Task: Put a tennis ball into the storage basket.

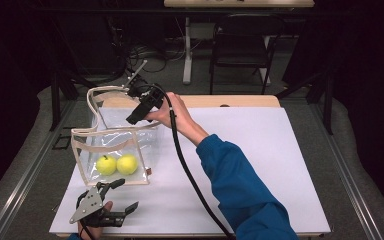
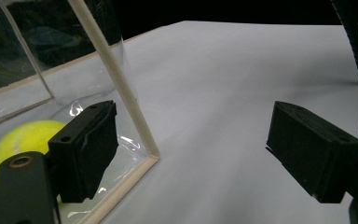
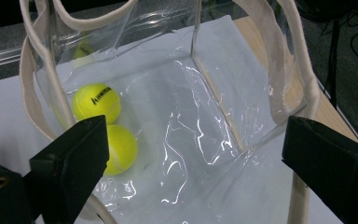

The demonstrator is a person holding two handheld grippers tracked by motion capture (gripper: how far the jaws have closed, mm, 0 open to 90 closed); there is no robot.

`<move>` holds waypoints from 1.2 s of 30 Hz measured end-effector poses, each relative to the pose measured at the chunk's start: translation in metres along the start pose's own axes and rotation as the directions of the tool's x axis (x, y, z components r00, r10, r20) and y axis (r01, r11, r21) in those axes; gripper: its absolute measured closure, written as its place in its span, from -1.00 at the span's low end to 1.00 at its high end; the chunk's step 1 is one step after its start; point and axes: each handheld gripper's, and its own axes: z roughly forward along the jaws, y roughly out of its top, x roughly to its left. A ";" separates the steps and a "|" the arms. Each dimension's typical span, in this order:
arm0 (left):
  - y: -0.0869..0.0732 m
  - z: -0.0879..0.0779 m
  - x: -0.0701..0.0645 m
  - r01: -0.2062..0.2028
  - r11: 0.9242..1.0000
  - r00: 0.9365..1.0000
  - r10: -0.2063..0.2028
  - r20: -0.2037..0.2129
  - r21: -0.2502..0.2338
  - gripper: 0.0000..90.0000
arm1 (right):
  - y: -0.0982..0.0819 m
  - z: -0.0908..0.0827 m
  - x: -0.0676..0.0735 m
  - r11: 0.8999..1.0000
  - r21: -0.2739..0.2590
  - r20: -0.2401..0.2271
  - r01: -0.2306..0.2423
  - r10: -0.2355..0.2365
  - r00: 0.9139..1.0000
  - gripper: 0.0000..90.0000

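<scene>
We see a bag [image 3: 205, 121] of clear, glossy plastic with cream cloth trim, holding two fuzzy yellow felt balls [image 3: 105, 126]. The counter [image 1: 260, 150] is covered in matt white paper over pale wood. Both tongs look like matt black plastic.

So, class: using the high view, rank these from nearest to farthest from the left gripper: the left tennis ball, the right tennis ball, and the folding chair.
1. Left tennis ball: inside the clear bag, just above the left gripper.
2. Right tennis ball: touching the first, on its right; only slightly farther.
3. Folding chair: beyond the table's far edge, clearly farthest.
</scene>
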 end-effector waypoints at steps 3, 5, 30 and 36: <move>0.000 0.000 0.000 -0.001 1.000 1.000 0.001 -0.002 -0.001 -0.64 | -0.004 -0.010 -0.001 1.000 -0.014 0.001 0.005 -0.005 1.000 -0.91; 0.000 0.000 0.000 -0.001 1.000 1.000 0.001 -0.002 0.001 -0.64 | -0.006 -0.019 -0.003 0.999 -0.042 0.001 0.009 -0.009 1.000 -0.93; 0.001 0.004 0.000 -0.003 1.000 1.000 0.003 -0.006 0.011 -0.64 | -0.070 -0.066 -0.030 0.998 -0.051 0.020 -0.035 0.036 0.999 -1.00; 0.001 0.002 0.000 -0.007 1.000 1.000 0.007 0.002 0.009 -0.64 | -0.082 -0.070 -0.031 0.998 -0.053 0.032 -0.039 0.041 0.999 -1.00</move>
